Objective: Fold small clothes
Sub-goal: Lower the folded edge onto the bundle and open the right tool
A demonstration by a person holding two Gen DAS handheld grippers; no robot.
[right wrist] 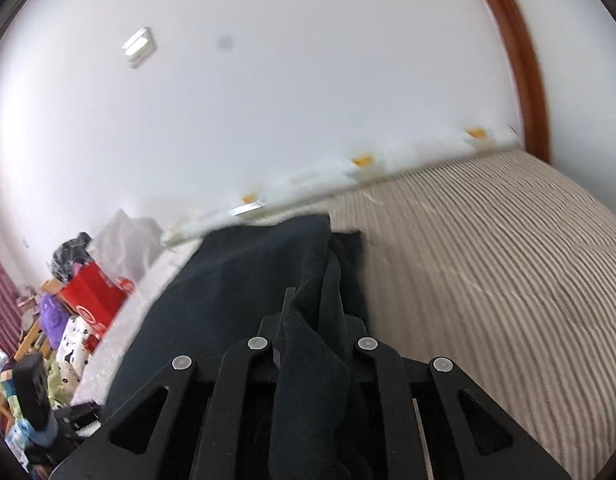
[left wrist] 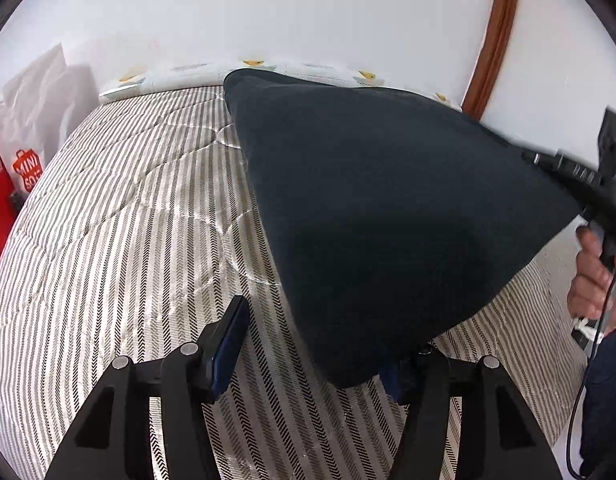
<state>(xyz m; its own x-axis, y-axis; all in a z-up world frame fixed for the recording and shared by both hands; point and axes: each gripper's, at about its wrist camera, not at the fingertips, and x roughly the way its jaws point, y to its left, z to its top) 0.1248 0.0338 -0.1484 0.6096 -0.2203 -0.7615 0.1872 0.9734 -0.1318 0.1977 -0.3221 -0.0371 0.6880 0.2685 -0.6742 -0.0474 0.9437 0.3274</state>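
Note:
A dark navy garment (left wrist: 388,208) hangs stretched and lifted above the striped bedspread (left wrist: 127,220). My left gripper (left wrist: 324,332) is open. Its left finger (left wrist: 227,344), with a blue pad, stands clear of the cloth, while the garment's lower corner drapes over and hides the right finger. At the right edge of the left wrist view, my right gripper (left wrist: 568,172) holds the garment's far corner, with a hand (left wrist: 596,276) on its grip. In the right wrist view the right gripper (right wrist: 314,320) is shut on a bunched fold of the navy garment (right wrist: 243,280).
A white wall runs along the far side of the bed, with a brown wooden frame (left wrist: 496,40) at the right. A white shopping bag (left wrist: 27,152) and a red box (right wrist: 95,296) stand off the bed's left side amid clutter. A patterned sheet (left wrist: 308,68) shows along the far edge.

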